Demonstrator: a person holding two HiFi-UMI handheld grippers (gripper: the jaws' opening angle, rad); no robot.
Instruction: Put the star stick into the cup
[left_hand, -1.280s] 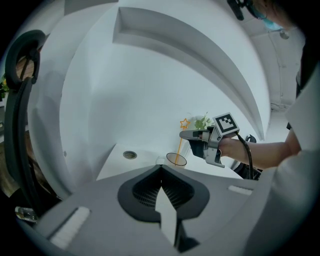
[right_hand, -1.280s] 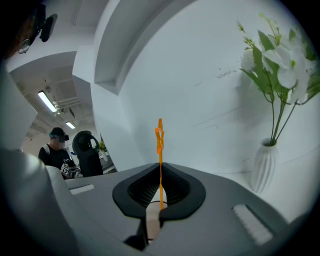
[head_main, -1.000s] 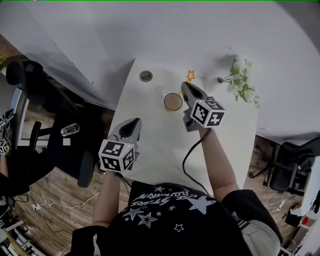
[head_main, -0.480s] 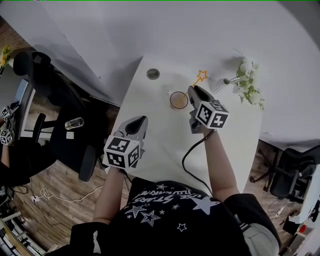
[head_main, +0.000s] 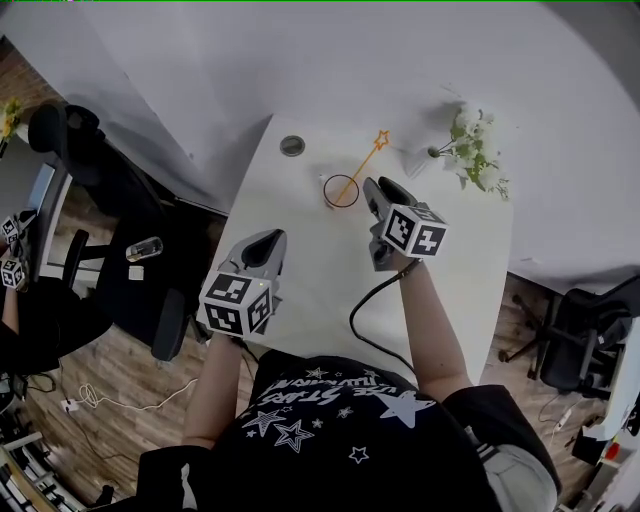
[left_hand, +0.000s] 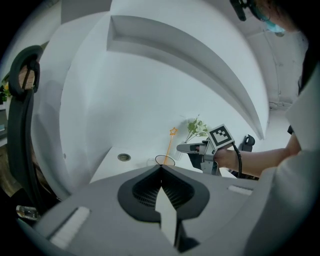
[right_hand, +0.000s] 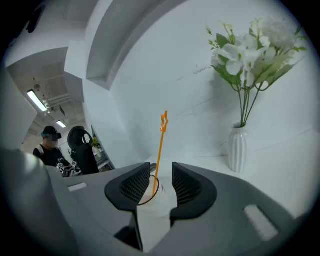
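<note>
The orange star stick (head_main: 362, 163) stands slanted in the clear cup (head_main: 340, 192) on the white table (head_main: 320, 290), star end up and to the right. My right gripper (head_main: 373, 190) sits just right of the cup. In the right gripper view the star stick (right_hand: 159, 152) rises between the jaws of my right gripper (right_hand: 161, 182), which are opening, and neither pad touches it; the cup (right_hand: 148, 196) rim shows below. My left gripper (head_main: 266, 246) hovers nearer the table's front left, shut and empty. From the left gripper (left_hand: 161, 168) view I see the cup (left_hand: 165, 160) and the star stick (left_hand: 170, 144) beyond its tips.
A white vase (head_main: 414, 161) with white flowers (head_main: 474, 150) stands at the back right, seen as the vase (right_hand: 238, 148) close to the right of my right gripper. A round cable grommet (head_main: 292, 146) is at the back left. An office chair (head_main: 75, 170) stands left of the table.
The star stick was beside the right gripper's tips above the cup; now it leans in the cup, free of them. The left gripper has barely moved.
</note>
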